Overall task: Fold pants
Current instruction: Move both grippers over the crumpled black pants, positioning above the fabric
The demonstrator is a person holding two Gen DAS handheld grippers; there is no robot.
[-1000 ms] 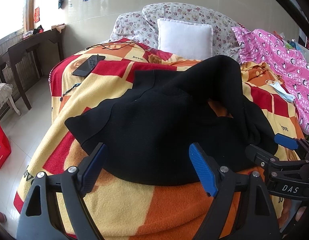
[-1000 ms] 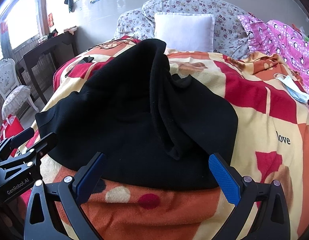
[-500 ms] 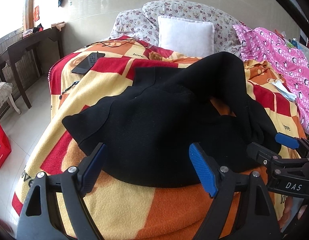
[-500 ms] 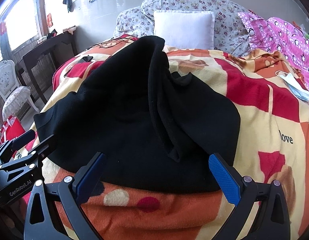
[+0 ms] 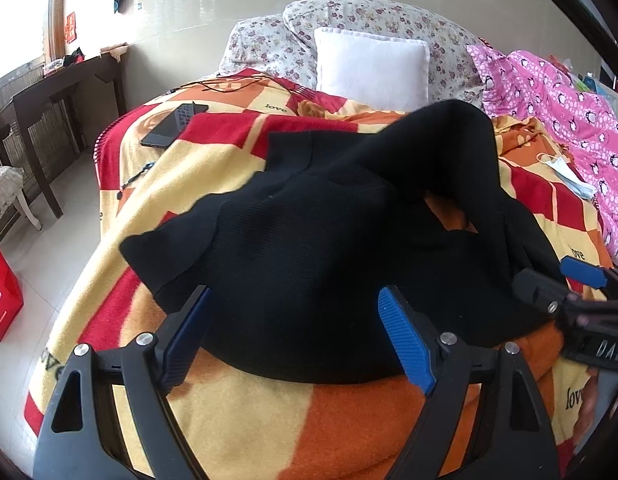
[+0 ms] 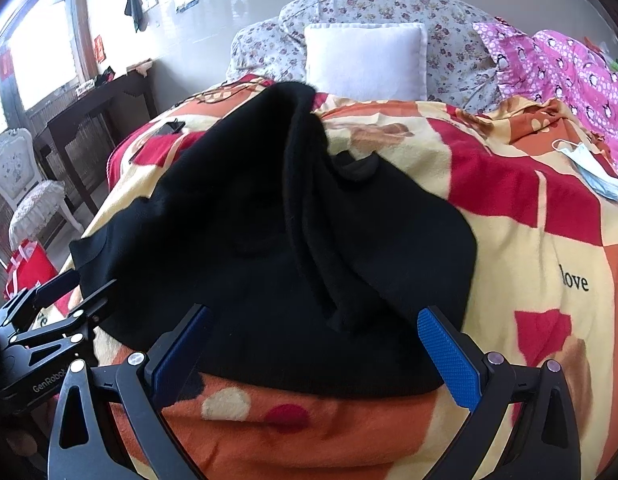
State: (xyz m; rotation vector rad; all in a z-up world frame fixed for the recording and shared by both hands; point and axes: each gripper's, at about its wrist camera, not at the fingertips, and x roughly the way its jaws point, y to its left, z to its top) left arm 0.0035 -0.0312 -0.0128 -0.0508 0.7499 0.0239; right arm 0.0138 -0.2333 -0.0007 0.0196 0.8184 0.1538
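Observation:
Black pants (image 5: 309,248) lie rumpled on a red, yellow and orange blanket (image 5: 237,412), one part draped in a raised ridge toward the pillows. In the right wrist view the same pants (image 6: 269,264) show a thick fold down the middle. My left gripper (image 5: 297,332) is open just above the pants' near edge, nothing between its blue pads. My right gripper (image 6: 317,350) is open too, over the near hem. Each gripper shows at the edge of the other's view: the right gripper (image 5: 549,286), the left gripper (image 6: 75,290).
A white pillow (image 5: 373,66) and floral pillows sit at the bed's head. A pink quilt (image 5: 565,108) and a face mask (image 5: 569,172) lie at right. A remote (image 5: 175,124) and cables rest far left. A dark desk (image 5: 57,100), chair and red bag (image 5: 3,292) stand on the floor left.
Both grippers have drifted slightly back and up from the bed, staying open. The pants have not moved.

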